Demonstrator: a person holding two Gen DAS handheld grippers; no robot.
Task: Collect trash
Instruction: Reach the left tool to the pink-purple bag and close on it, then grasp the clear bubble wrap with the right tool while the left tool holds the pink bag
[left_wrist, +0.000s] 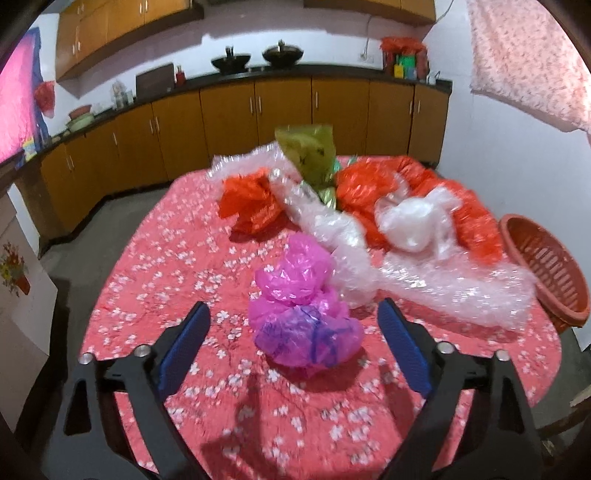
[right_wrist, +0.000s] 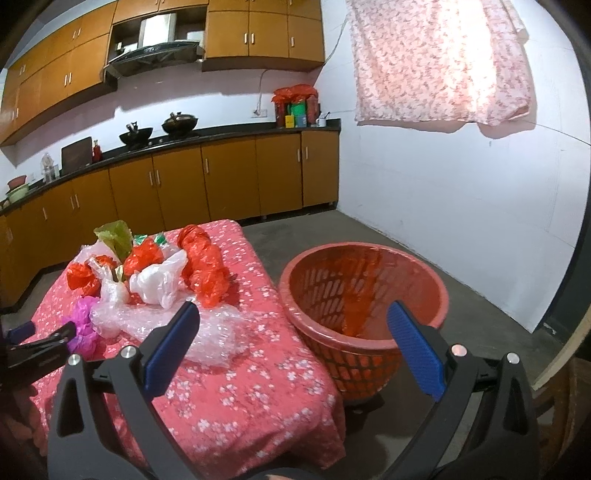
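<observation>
A crumpled pink and purple plastic bag (left_wrist: 299, 314) lies on the floral red tablecloth (left_wrist: 166, 258). My left gripper (left_wrist: 293, 304) is open around it, a blue pad on each side and neither pressing it. Beyond lie orange bags (left_wrist: 251, 206), a white bag (left_wrist: 410, 221), bubble wrap (left_wrist: 443, 288) and a green bag (left_wrist: 306, 151). My right gripper (right_wrist: 293, 306) is open with nothing between its fingers, held over the table's right edge in front of the red slatted basket (right_wrist: 369, 246). The pink bag (right_wrist: 83, 321) shows at the left of the right wrist view.
The basket (left_wrist: 546, 266) stands just off the table's right side, on something low and dark above the grey floor. Wooden kitchen cabinets (right_wrist: 221, 177) with pots on the counter run along the far wall. A floral cloth (right_wrist: 436, 62) hangs on the white wall at right.
</observation>
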